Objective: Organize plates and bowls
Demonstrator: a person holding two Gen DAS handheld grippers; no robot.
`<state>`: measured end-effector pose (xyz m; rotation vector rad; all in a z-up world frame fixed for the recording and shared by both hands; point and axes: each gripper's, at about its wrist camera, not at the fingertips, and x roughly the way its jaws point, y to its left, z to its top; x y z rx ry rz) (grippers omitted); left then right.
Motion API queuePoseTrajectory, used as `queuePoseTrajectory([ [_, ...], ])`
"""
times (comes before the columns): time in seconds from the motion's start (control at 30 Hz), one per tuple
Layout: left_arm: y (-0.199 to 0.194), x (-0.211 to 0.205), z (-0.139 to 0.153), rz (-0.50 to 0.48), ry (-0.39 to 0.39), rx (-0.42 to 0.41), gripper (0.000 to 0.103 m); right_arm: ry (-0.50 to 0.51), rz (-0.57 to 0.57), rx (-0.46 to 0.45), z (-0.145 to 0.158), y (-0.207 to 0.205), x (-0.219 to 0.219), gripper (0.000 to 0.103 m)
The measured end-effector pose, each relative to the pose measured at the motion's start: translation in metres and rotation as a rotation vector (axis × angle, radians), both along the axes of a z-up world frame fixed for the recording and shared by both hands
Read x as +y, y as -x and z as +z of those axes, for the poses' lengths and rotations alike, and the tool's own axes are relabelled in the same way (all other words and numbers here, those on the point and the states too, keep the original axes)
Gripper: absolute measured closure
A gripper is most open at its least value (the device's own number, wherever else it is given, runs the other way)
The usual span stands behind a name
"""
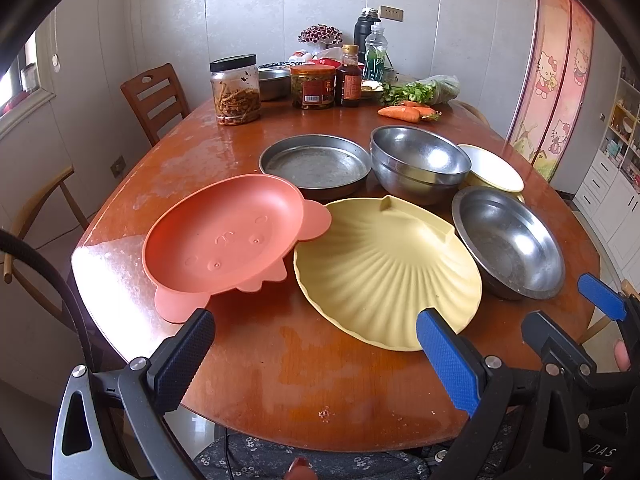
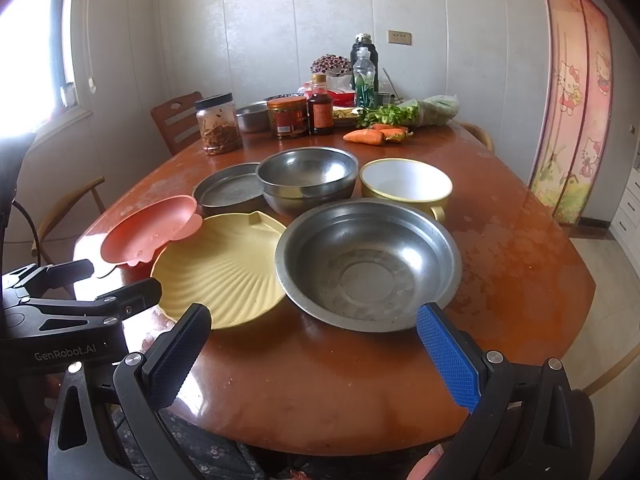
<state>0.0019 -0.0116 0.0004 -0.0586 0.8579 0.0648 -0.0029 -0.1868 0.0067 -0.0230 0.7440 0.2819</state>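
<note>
Several dishes crowd the round wooden table. A salmon animal-face plate overlaps the rim of a yellow shell-shaped plate. To the right is a wide steel bowl. Behind them stand a flat steel pan, two stacked steel bowls and a yellow-rimmed white bowl. My left gripper hovers open before the two plates. Near the steel bowl's front rim, my right gripper is open and holds nothing.
At the table's far end stand jars, a sauce bottle, drink bottles, carrots and greens. Wooden chairs flank the left side. A cartoon-printed door and white shelves are on the right. The table's near edge lies just under the grippers.
</note>
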Motion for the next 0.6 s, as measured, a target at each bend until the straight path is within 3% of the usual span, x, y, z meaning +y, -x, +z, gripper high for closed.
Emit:
queuePoseTrajectory([
  [0.33, 0.000, 0.002, 0.003, -0.003, -0.001, -0.008, 0.002, 0.002, 0.003, -0.005, 0.002, -0.002, 0.001, 0.000],
  [0.6, 0.001, 0.030, 0.008, 0.048, 0.052, -0.033, 0.002, -0.024, 0.042, -0.021, 0.012, -0.010, 0.012, 0.000],
])
